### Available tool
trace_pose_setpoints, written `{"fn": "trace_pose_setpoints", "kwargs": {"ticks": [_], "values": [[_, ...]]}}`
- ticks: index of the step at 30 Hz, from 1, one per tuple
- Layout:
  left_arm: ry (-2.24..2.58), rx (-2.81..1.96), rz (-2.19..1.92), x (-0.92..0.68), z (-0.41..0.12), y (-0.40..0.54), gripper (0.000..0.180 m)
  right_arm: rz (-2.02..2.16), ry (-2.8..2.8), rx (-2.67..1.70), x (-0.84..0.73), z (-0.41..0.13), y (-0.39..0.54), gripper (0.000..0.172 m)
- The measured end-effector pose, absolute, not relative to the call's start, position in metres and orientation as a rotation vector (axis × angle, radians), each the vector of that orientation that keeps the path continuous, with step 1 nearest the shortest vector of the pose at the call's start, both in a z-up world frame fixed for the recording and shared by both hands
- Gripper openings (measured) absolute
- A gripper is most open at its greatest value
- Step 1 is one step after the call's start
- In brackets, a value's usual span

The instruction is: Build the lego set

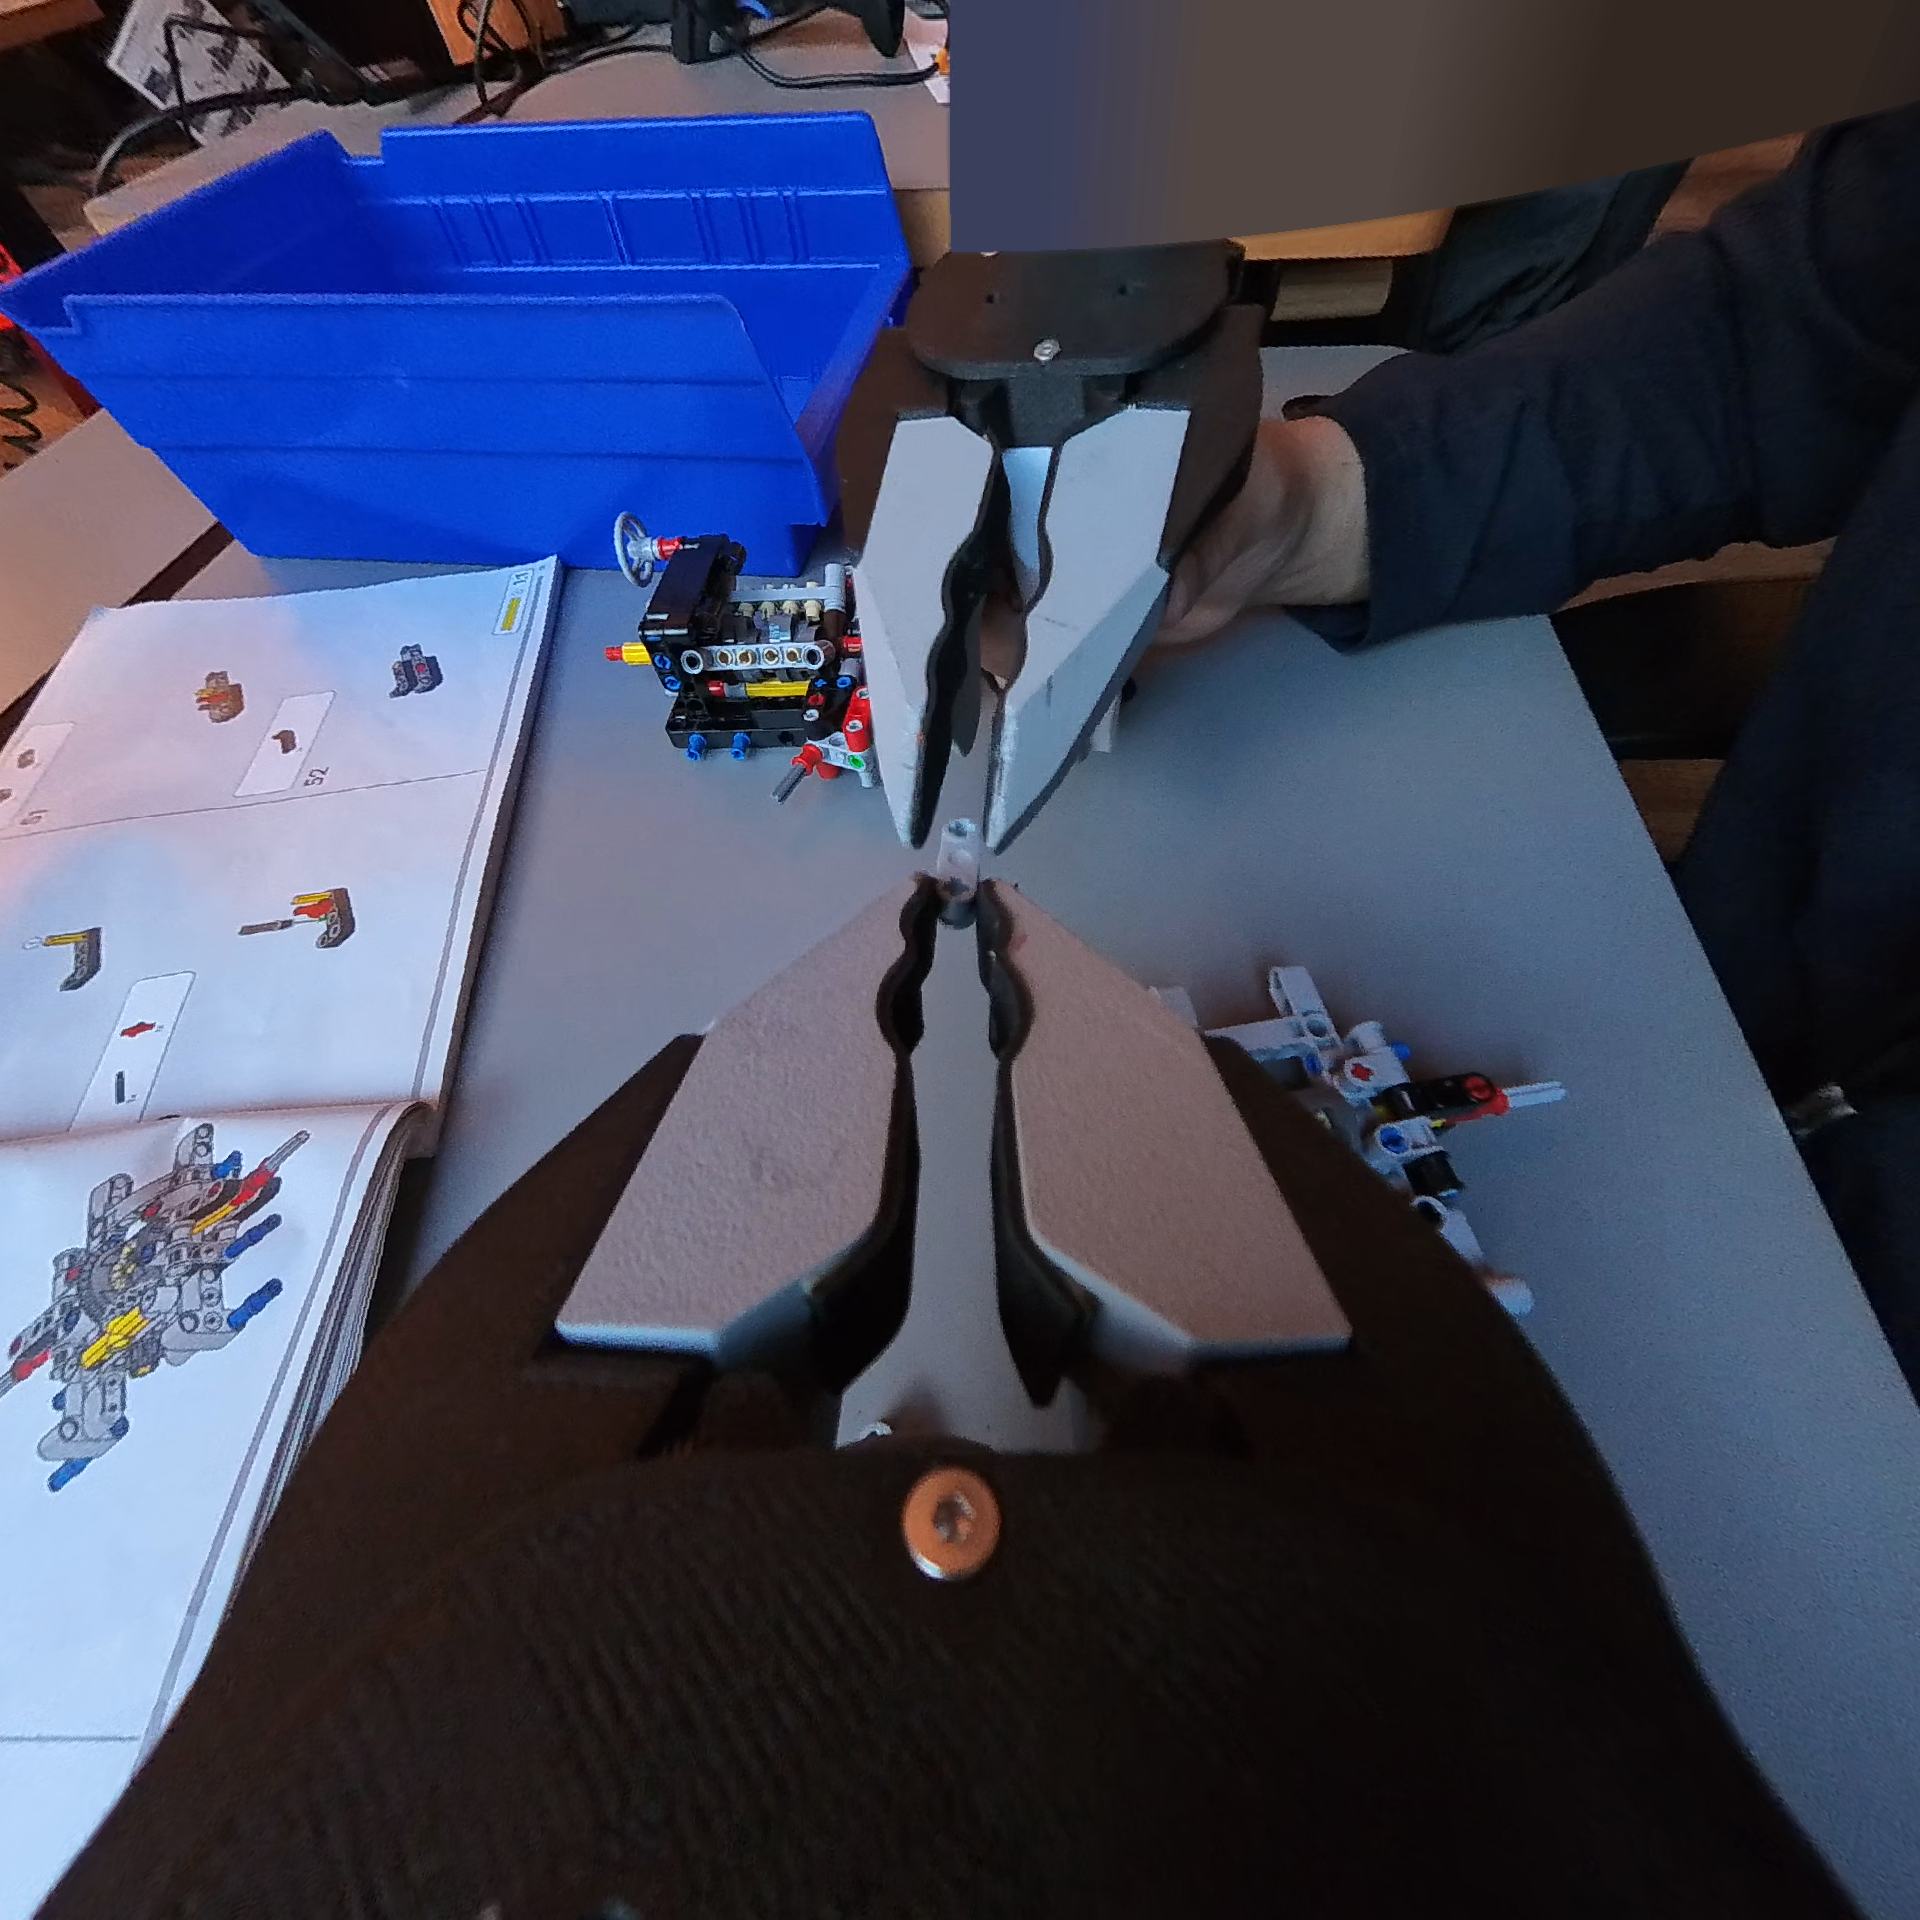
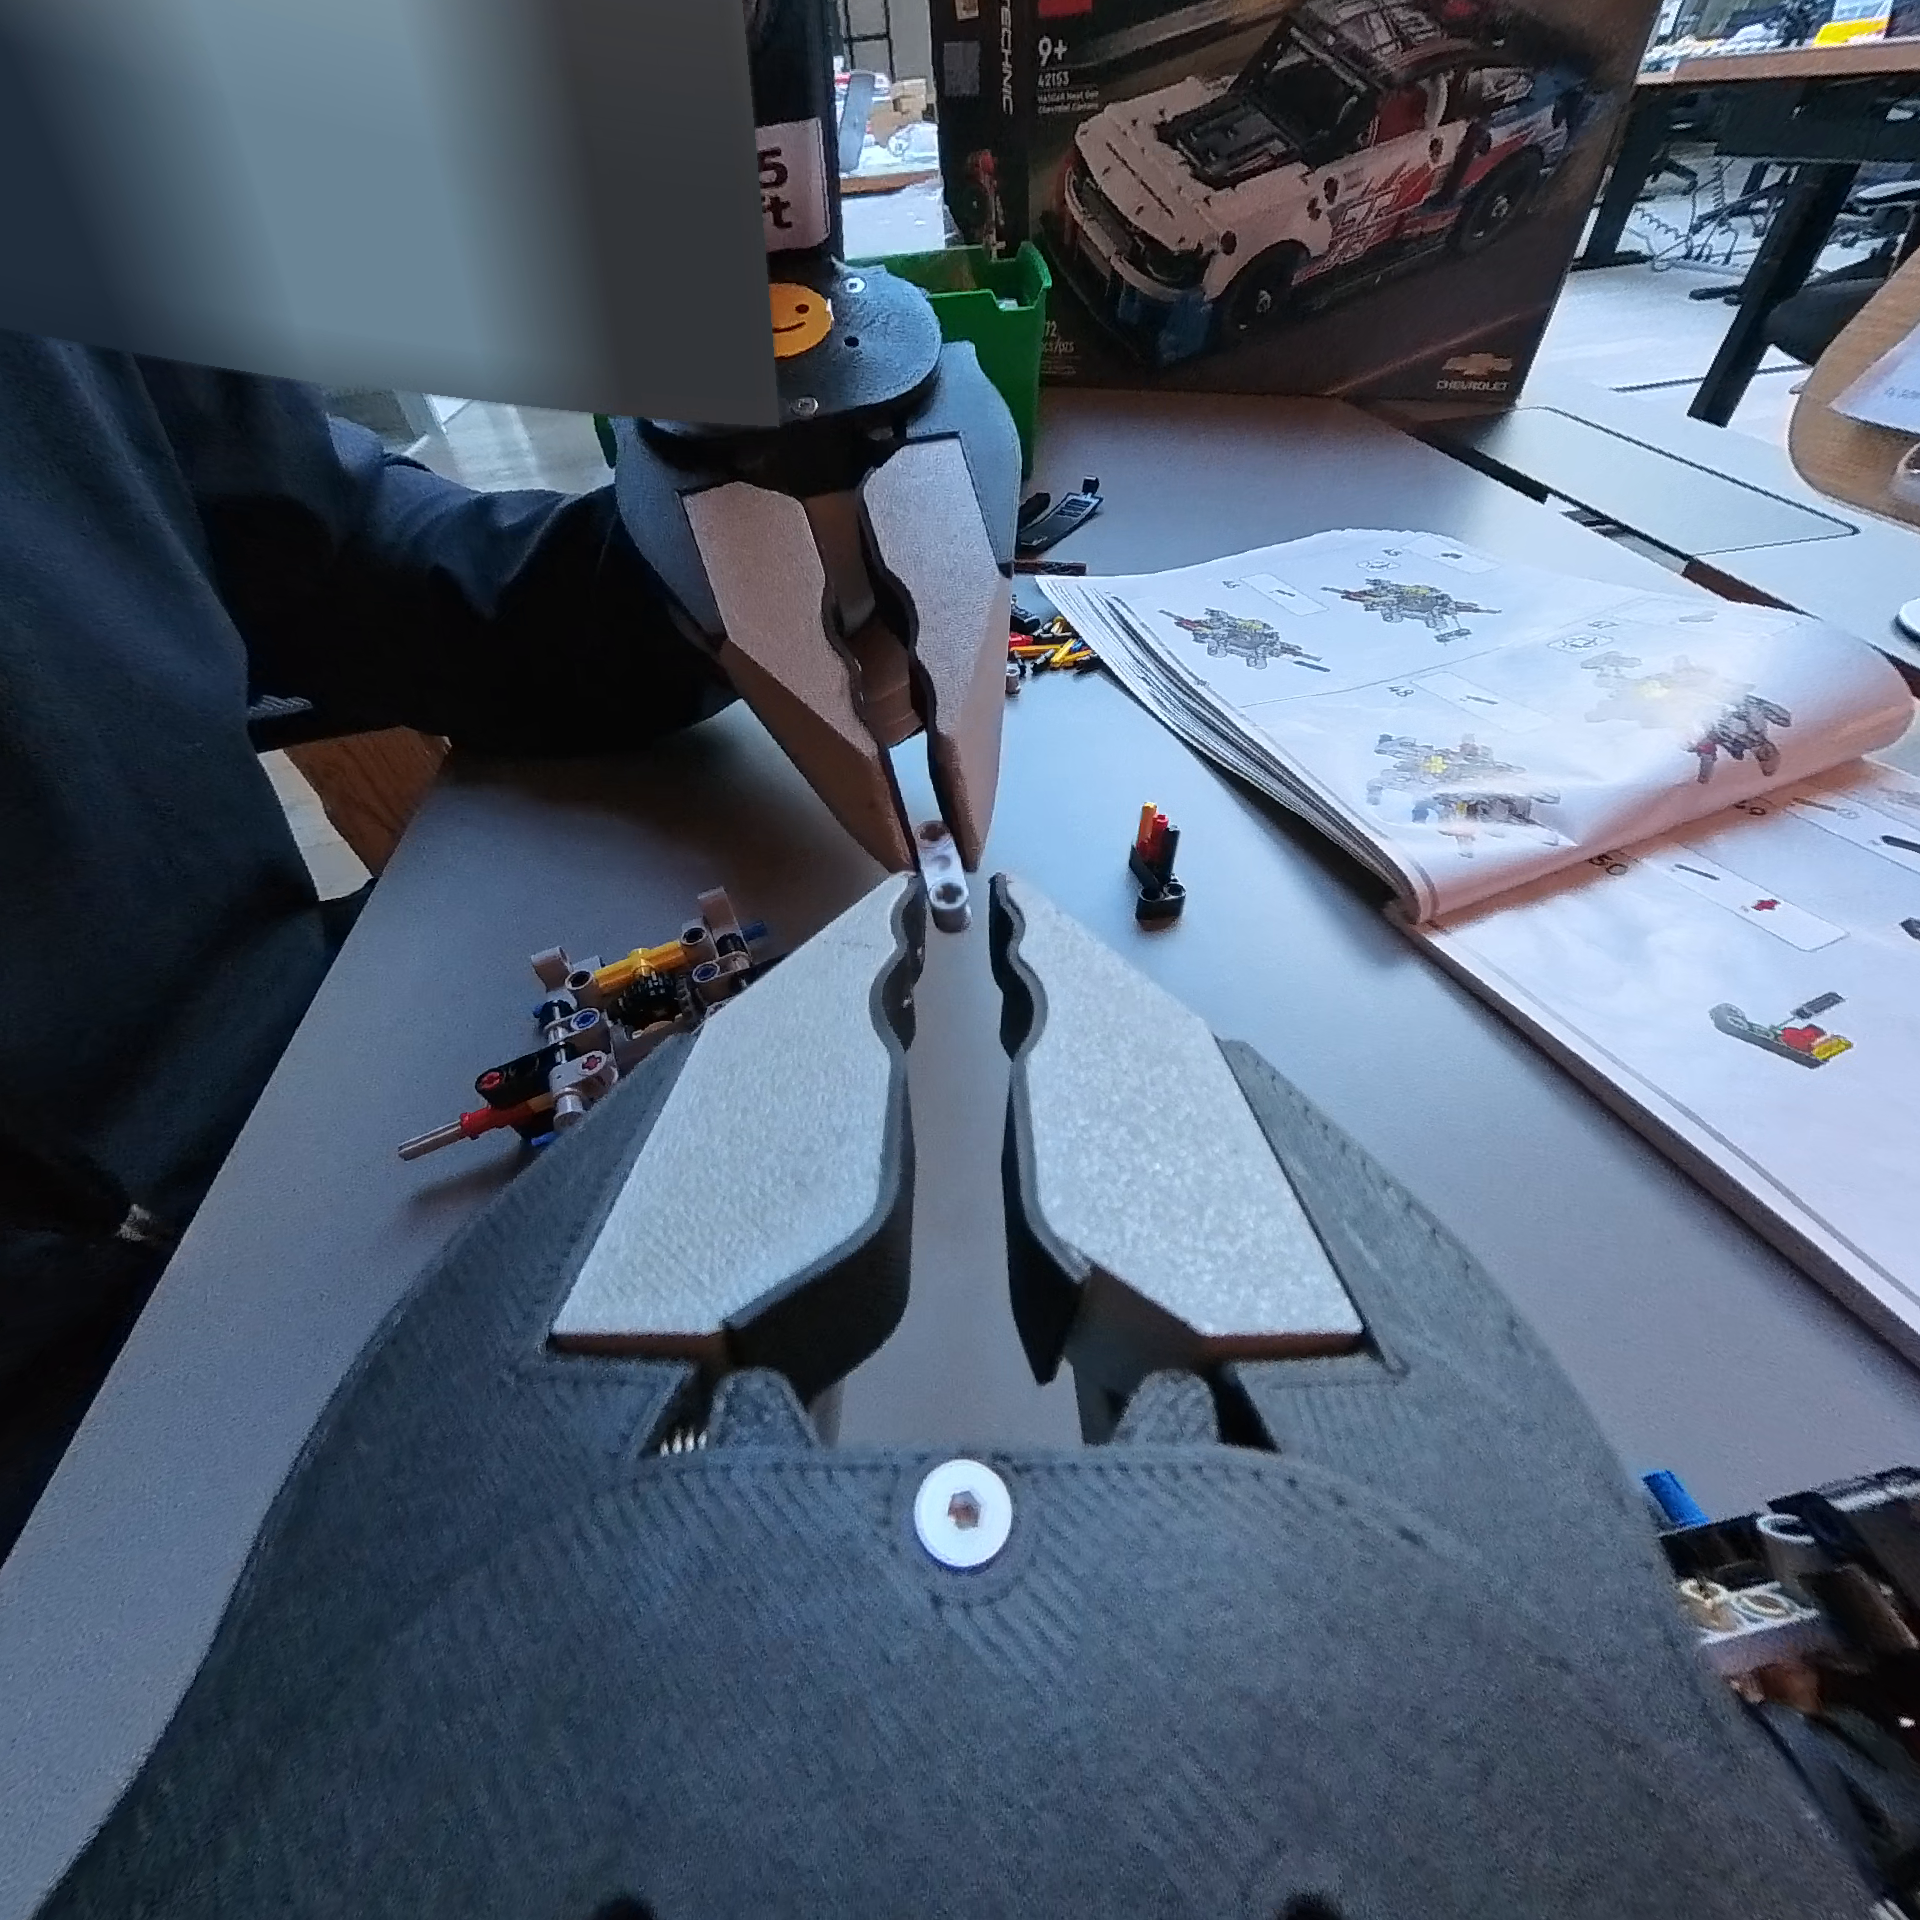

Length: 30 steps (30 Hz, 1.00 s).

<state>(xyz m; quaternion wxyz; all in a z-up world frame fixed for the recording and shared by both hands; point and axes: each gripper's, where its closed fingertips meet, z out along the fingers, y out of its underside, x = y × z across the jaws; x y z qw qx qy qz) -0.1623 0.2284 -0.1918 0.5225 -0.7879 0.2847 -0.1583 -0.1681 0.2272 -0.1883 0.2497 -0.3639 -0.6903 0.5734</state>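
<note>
Matt grey tabletop [image 1: 1299, 831], smooth all over. Beside it on the left, the blue bin [image 1: 468, 343] was glossy moulded plastic. The open booklet [image 1: 260, 831] in front of that bin was plain paper. The left gripper [image 1: 956, 899] showed rough, ridged black printed plastic, grainy pale fingers [image 1: 790, 1143], one shiny metal screw [image 1: 951, 1522].

A blue plastic storage bin [image 1: 468, 343] stands on the grey worktop [image 1: 1351, 831]. The small light-grey plastic connector piece [image 1: 958, 854] is pale. The white instruction booklet [image 1: 239, 831] shows multicoloured diagrams.
</note>
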Motion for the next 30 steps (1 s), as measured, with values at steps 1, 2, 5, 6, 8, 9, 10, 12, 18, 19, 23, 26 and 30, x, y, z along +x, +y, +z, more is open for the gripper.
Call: {"fn": "trace_pose_setpoints", "kwargs": {"ticks": [1, 2, 5, 6, 8, 9, 10, 12, 18, 19, 23, 26, 30], "values": [[0.686, -1.885, -0.383, -0.1620, -0.1914, 0.2276, 0.004, 1.561, -1.882, -0.987, -0.1678, -0.1882, 0.2265, 0.009], [0.691, -1.888, -0.387, -0.1618, -0.1921, 0.2268, 0.004, 1.562, -1.885, -0.980, -0.1674, -0.1880, 0.2257, 0.008], [0.698, -1.899, -0.389, -0.1624, -0.1956, 0.2261, 0.005, 1.562, -1.903, -0.966, -0.1666, -0.1892, 0.2227, 0.008], [0.694, -1.896, -0.399, -0.1621, -0.1951, 0.2259, 0.004, 1.559, -1.907, -0.965, -0.1666, -0.1895, 0.2223, 0.009], [0.677, -1.888, -0.414, -0.1631, -0.1926, 0.2264, 0.004, 1.557, -1.909, -0.965, -0.1665, -0.1897, 0.2221, 0.009], [0.671, -1.886, -0.422, -0.1636, -0.1920, 0.2264, 0.004, 1.557, -1.908, -0.967, -0.1667, -0.1898, 0.2223, 0.009], [0.667, -1.886, -0.429, -0.1639, -0.1917, 0.2263, 0.004, 1.559, -1.908, -0.970, -0.1668, -0.1898, 0.2225, 0.009], [0.665, -1.887, -0.432, -0.1644, -0.1926, 0.2266, 0.005, 1.559, -1.907, -0.977, -0.1670, -0.1899, 0.2230, 0.008], [0.686, -1.883, -0.437, -0.1606, -0.1937, 0.2255, 0.004, 1.561, -1.910, -0.973, -0.1667, -0.1898, 0.2225, 0.008], [0.688, -1.883, -0.434, -0.1605, -0.1937, 0.2254, 0.004, 1.559, -1.913, -0.970, -0.1666, -0.1900, 0.2221, 0.008], [0.683, -1.883, -0.437, -0.1606, -0.1932, 0.2256, 0.004, 1.555, -1.919, -0.965, -0.1662, -0.1905, 0.2214, 0.006], [0.683, -1.885, -0.438, -0.1601, -0.1935, 0.2258, 0.004, 1.554, -1.920, -0.969, -0.1663, -0.1908, 0.2217, 0.005], [0.686, -1.887, -0.432, -0.1598, -0.1940, 0.2259, 0.005, 1.552, -1.921, -0.973, -0.1663, -0.1911, 0.2217, 0.004]]}}
